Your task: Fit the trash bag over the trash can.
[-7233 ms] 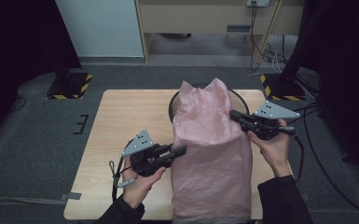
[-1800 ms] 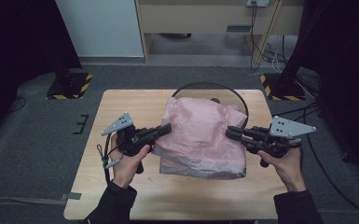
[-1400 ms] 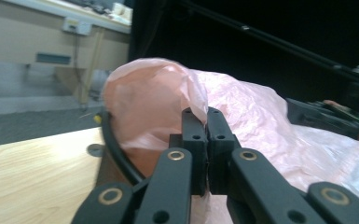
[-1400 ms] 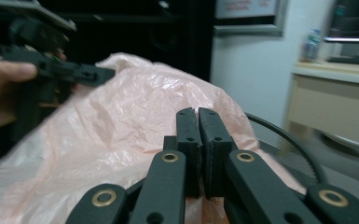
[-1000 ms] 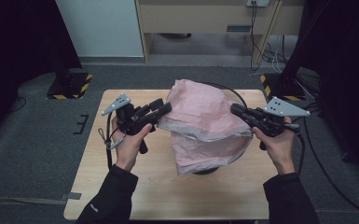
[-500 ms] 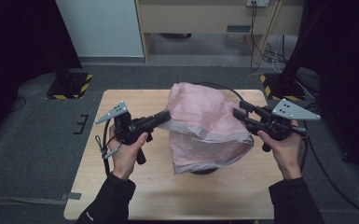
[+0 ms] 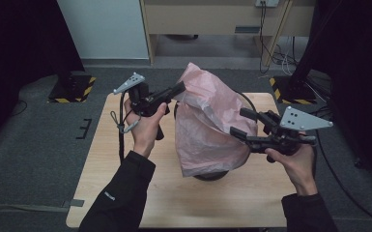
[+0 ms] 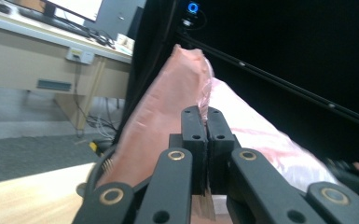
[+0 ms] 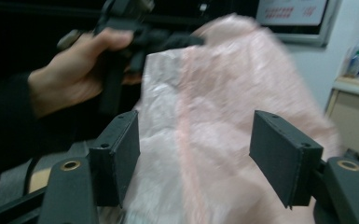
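Grey carpet (image 7: pixel 38 135) surrounds a pale wooden table (image 7: pixel 125 193), and beyond it stand a white panel (image 7: pixel 104 29) and a beige cabinet (image 7: pixel 212 17) with cables hanging beside it. Black curtains close the room off at both sides, and two black bases with yellow-black stripes (image 7: pixel 72 87) sit on the floor near the table's far corners.

Over the middle of the table a pink bag (image 7: pixel 212 130) is draped on a round black bin (image 7: pixel 211 175), whose rim shows under the bag's lower edge and as an arc behind it.

The left gripper (image 7: pixel 178 90) is raised above the table's far left part. Its jaws are clenched on the bag's top corner, drawing the film up into a peak. In the left gripper view the two pads meet with a thin fold of pink plastic (image 8: pixel 204 105) pinched between them, and the bag slopes away to the right.

The right gripper (image 7: pixel 239 123) is level at the bag's right side. Its jaws have just been opening and now stand well apart, released. In the right gripper view the pads (image 9: pixel 121 156) flank the bag's film (image 9: pixel 205 140) without pressing it, and the left hand (image 9: pixel 70 74) with its gripper shows beyond, blurred.
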